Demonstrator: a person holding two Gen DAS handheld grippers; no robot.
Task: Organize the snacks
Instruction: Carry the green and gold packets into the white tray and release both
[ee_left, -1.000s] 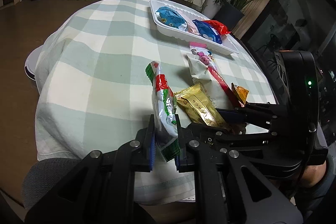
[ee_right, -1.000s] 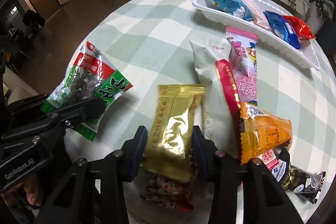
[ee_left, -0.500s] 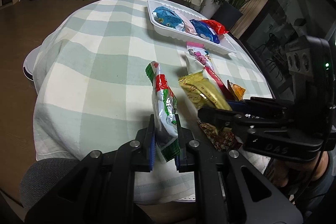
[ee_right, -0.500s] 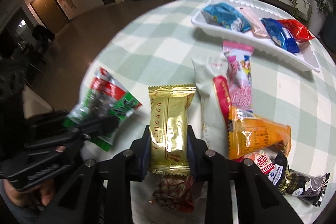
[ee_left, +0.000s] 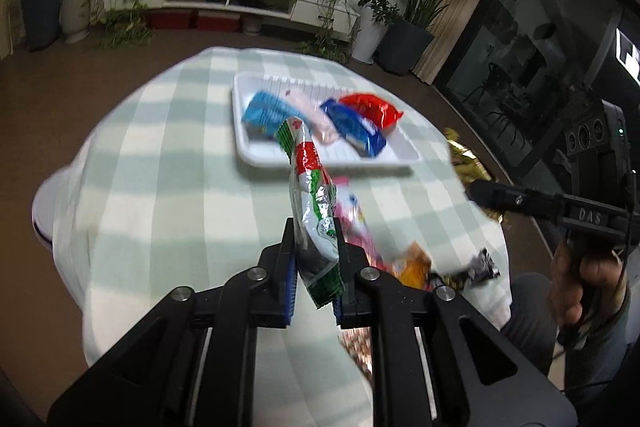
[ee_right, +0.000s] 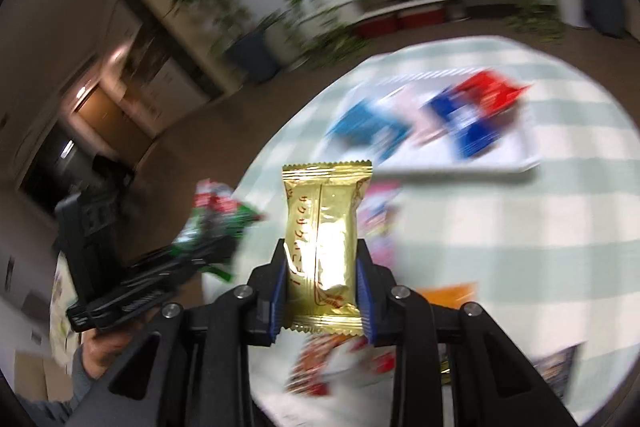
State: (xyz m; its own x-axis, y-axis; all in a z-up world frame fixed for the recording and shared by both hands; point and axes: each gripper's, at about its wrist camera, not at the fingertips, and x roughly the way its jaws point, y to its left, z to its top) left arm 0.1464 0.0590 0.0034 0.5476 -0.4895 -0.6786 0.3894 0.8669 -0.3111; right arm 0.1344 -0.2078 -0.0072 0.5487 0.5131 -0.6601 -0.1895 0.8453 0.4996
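My left gripper [ee_left: 315, 239] is shut on a green, red and white snack packet [ee_left: 311, 187], held up above the table. My right gripper [ee_right: 320, 267] is shut on a gold snack packet [ee_right: 322, 227], also lifted clear of the table. A white tray [ee_left: 400, 157] at the far side holds a light blue [ee_left: 260, 113], a pink, a dark blue [ee_left: 356, 129] and a red packet [ee_left: 372, 109]. The right gripper shows at the right of the left wrist view [ee_left: 480, 193]. The tray is blurred in the right wrist view [ee_right: 520, 163].
A round table with a green-and-white checked cloth [ee_left: 160, 167] carries loose snacks near the front: a pink packet [ee_left: 352, 215], an orange one [ee_left: 412, 261], a black one [ee_left: 480, 263]. Potted plants and a low white cabinet stand behind.
Both grippers have risen well above the table with their packets. The right gripper closed on the gold packet and lifted it. The views now tilt toward the tray.
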